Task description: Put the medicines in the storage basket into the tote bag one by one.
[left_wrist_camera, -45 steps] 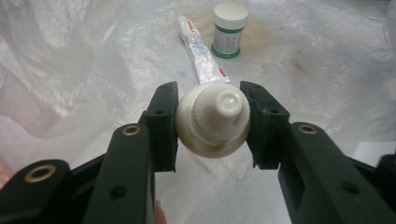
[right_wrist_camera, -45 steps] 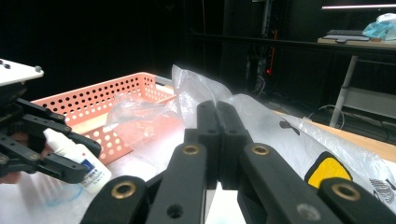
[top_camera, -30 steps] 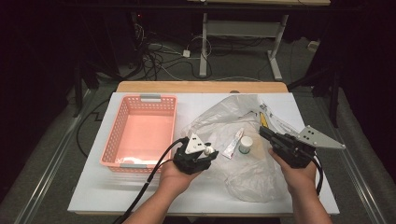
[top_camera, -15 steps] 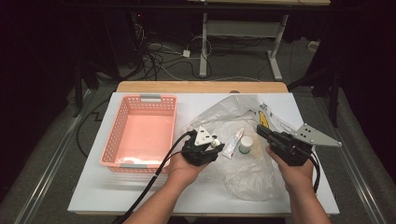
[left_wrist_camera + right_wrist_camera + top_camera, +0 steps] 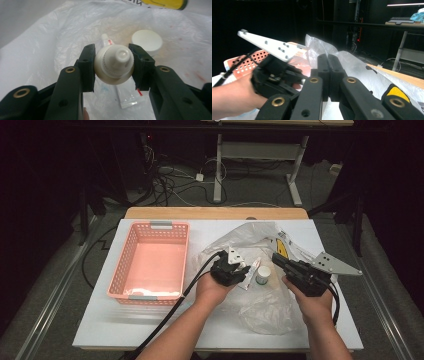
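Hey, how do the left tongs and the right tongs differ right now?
The left tongs are clamped on a white capped bottle; the right tongs are shut on the edge of the clear plastic bag. The left tongs' jaws stand apart around the bottle; the right tongs' jaws meet. The left tongs point down over the bag; the right tongs point more level. Both are black and hand-held.

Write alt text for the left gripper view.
The left gripper clamps a small white capped bottle between its two black jaws, above a crinkled clear plastic bag. A small white tube and a round white lid lie on the bag beyond.
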